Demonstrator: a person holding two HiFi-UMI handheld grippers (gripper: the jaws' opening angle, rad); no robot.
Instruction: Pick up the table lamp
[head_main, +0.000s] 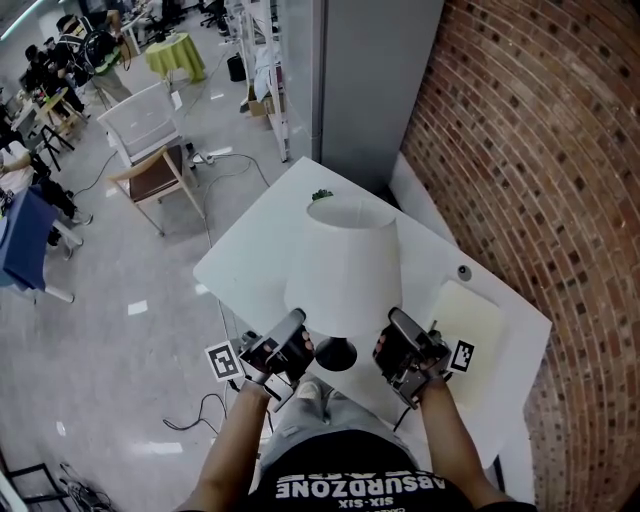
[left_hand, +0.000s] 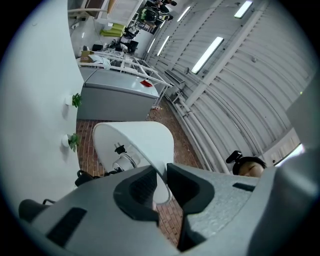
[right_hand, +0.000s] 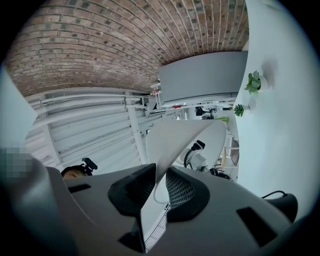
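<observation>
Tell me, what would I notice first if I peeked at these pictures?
The big white table lamp stands out first, in the middle of the white table. The left gripper and right gripper each pinch its bottom edge, one on each side. After that you'd notice the red brick wall on the right.

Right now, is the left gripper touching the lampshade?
Touching. The left gripper view shows the left gripper with both jaws closed on the lower rim of the lampshade, with no gap on either side.

One table lamp (head_main: 345, 270), two grippers (head_main: 301, 322) (head_main: 392, 322), one table (head_main: 250, 262)
</observation>
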